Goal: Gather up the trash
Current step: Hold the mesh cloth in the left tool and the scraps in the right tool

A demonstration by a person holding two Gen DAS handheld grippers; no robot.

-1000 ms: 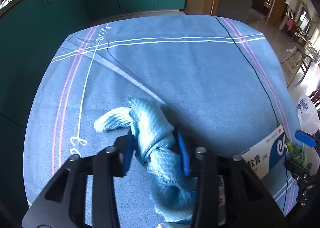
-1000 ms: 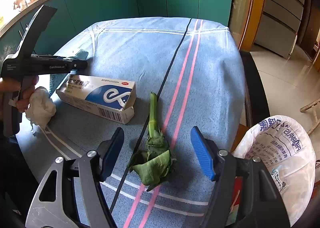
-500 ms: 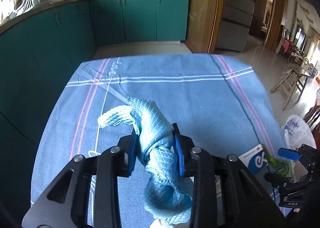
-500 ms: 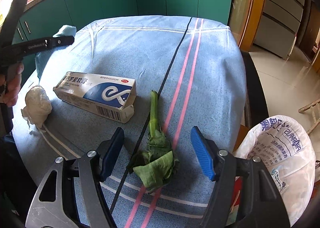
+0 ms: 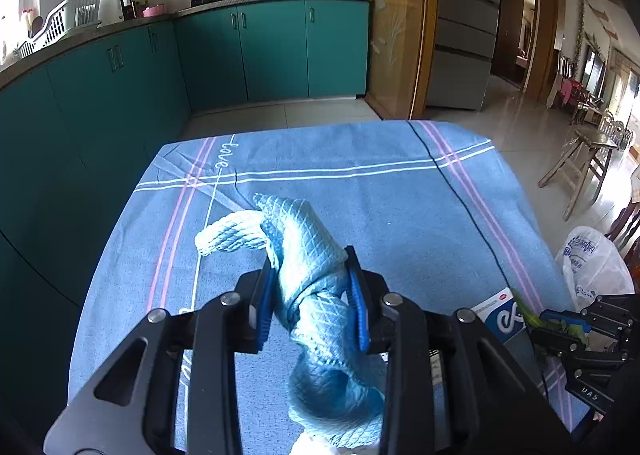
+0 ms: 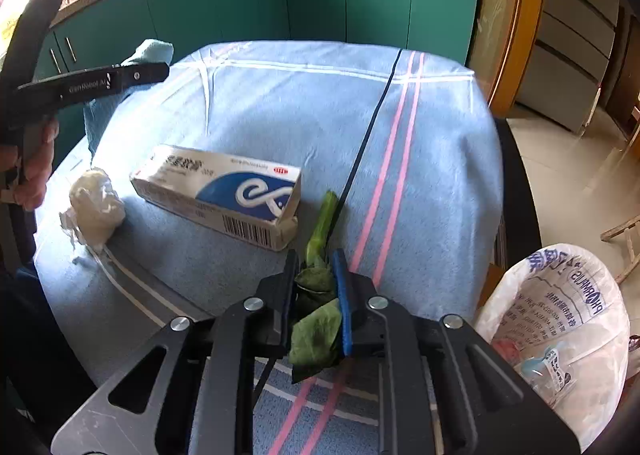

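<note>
Scanning from the left of the right wrist view, we see a hand [image 6: 34, 171] gripping the handle of the left gripper [image 5: 312, 295], whose blue pads are clenched on a twisted light-blue cloth [image 5: 308, 283]; the cloth hangs clear of the worktop [image 6: 280, 107], which is draped in a blue striped covering. At about eight o'clock from the worktop's middle lies a crumpled white tissue [image 6: 94, 209], resting on the covering near its left edge. Just to its right, toward the centre, we find a white-and-blue medicine box [image 6: 224, 193] lying flat, one end flap ajar. Touching that open end, at about five o'clock from the box, a green vegetable scrap [image 6: 320, 215] stretches its stalk away from us while its leafy end sits between the pads of the right gripper [image 6: 316, 279]. We see that its jaws have just been closing, and they now pinch the leaves. Off the worktop's right edge, at about four o'clock, a white plastic bag [image 6: 560, 319] with blue printing stands open, some rubbish already inside.
</note>
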